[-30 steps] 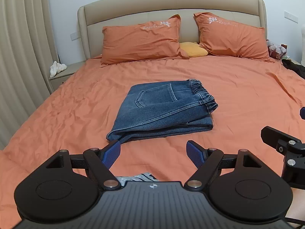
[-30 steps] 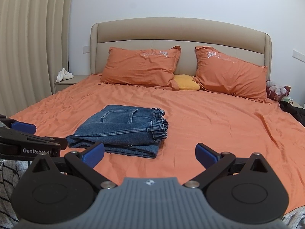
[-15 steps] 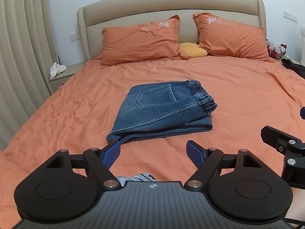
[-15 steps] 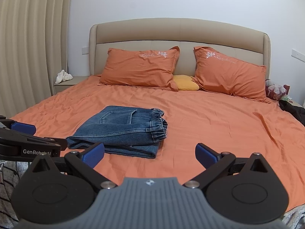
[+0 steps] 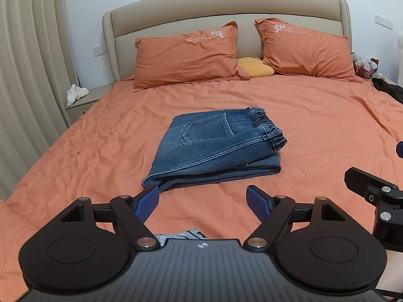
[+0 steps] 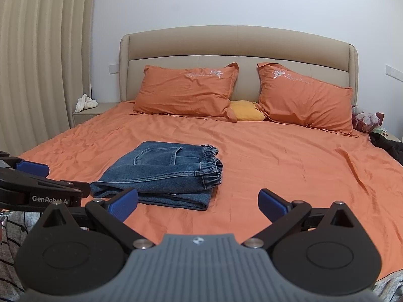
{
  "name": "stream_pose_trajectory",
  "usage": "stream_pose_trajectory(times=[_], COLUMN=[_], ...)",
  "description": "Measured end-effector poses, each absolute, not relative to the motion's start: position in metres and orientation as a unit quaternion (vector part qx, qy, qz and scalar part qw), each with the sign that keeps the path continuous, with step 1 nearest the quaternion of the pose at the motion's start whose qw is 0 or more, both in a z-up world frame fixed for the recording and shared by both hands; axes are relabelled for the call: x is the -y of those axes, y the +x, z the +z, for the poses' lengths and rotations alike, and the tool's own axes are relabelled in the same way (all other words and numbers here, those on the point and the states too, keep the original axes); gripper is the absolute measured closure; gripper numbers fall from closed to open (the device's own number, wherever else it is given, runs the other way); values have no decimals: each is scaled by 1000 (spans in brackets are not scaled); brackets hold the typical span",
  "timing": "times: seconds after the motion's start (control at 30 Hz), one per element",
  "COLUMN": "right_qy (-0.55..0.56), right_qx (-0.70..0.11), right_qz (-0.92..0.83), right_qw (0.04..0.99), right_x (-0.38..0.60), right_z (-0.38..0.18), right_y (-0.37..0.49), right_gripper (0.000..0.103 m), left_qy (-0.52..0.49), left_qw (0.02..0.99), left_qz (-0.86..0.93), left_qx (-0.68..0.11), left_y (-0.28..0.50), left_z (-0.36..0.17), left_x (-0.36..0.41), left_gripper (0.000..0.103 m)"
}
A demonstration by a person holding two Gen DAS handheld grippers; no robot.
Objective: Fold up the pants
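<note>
Left wrist view shows the jeans (image 5: 214, 148) folded into a compact stack, lying flat near the middle of the bed (image 5: 314, 136), back pocket facing up and the elastic waistband on the right side. Nothing touches them. The left tongs (image 5: 202, 202) hover over the foot of the bed, just short of the jeans' near edge, blue pads spread wide and empty. From the right wrist camera, the right tongs (image 6: 197, 203) hang likewise released, gripping nothing, with the jeans ahead and to the left.

Two orange pillows (image 5: 186, 55) lean against the beige headboard (image 5: 226, 7), with a small yellow cushion (image 5: 254, 68) between them. On the nightstand (image 5: 80, 102) at the left of the bed sits a white shell-like object (image 5: 75, 93); pleated curtains (image 5: 25, 75) hang beside it. At the bed's far right edge lie a dark garment (image 5: 389, 89) and a reddish bundle (image 5: 364, 65), too blurred to identify. No containers appear in either view.
</note>
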State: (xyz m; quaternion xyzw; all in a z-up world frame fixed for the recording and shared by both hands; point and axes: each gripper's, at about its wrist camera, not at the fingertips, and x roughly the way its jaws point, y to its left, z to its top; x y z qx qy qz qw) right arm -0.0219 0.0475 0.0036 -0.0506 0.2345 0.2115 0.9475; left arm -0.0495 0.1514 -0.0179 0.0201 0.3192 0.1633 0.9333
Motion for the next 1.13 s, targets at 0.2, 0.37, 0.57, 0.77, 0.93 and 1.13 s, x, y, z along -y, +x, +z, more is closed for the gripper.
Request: stream_pose_trajectory(times=[0.2,0.37,0.57,0.77,0.93,1.13], right_qy=[-51,-48,-45,-39,-40,-41], right_qx=[-237,-243,-253,-258,-258,-261], right_qz=[211,206,204,208,208,208], right_qw=[947,946,944,943,943,942], right_x=[-46,-44,-44,-43,-42,-40], right_z=[2,2,3,4,4,3], right_y=[-23,-21,-17,-14,-14,-15], right_gripper=[6,6,6,6,6,6], left_qy=[21,13,19,25,25,29], left_qw=[935,937,942,944,944,945], left_qz=[159,154,146,141,139,135], left_qx=[-317,-314,-301,-297,-298,-296], left_y=[-51,-52,-53,-52,-51,-51], left_z=[-16,-15,-12,-11,-10,-10], left_x=[-151,-151,-150,-149,-148,-147], left_gripper=[11,11,11,11,11,11])
